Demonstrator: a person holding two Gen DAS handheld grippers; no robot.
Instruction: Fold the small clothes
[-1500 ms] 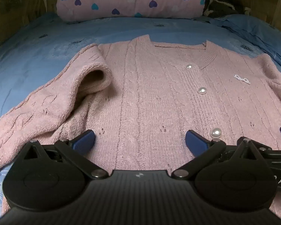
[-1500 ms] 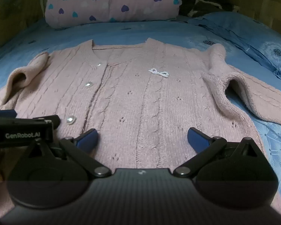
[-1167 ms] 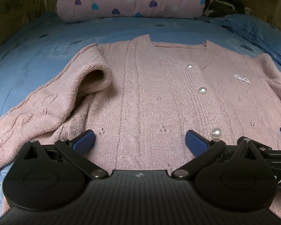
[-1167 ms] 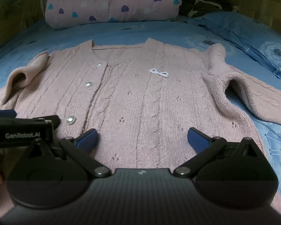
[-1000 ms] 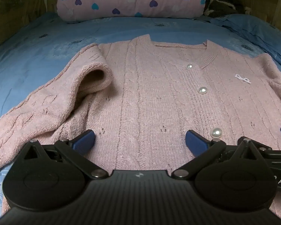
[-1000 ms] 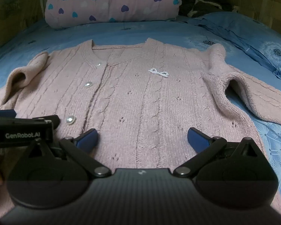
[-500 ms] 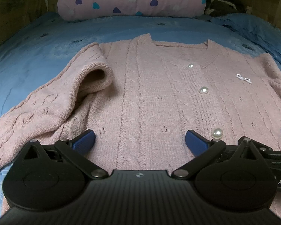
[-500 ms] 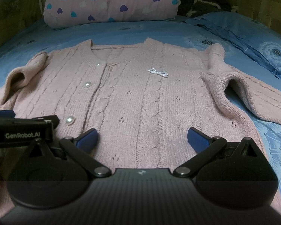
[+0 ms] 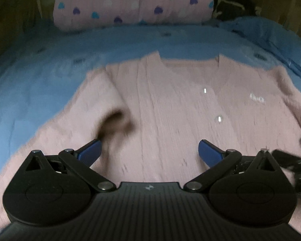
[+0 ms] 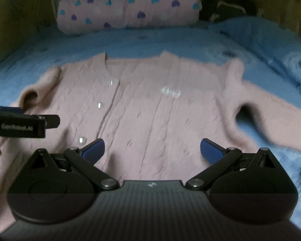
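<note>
A pink knit cardigan (image 9: pixel 170 104) with pearl buttons lies flat, front up, on the blue bed sheet; it also shows in the right wrist view (image 10: pixel 160 108). Its sleeves spread out to both sides. My left gripper (image 9: pixel 149 151) is open and empty above the cardigan's lower left half. My right gripper (image 10: pixel 151 149) is open and empty above its lower right half. The left gripper's body (image 10: pixel 20 125) shows at the left edge of the right wrist view. Both views are blurred by motion.
A pink pillow with heart prints (image 9: pixel 134 2) lies at the head of the bed. A bunched blue quilt (image 10: pixel 271 46) and a dark bundle (image 9: pixel 232 6) lie at the far right. A wooden wall (image 9: pixel 12 20) borders the left.
Both views have shifted: the cardigan now sits lower and farther in frame, so both grippers have lifted or tilted up. Both stay open. The cardigan has not moved.
</note>
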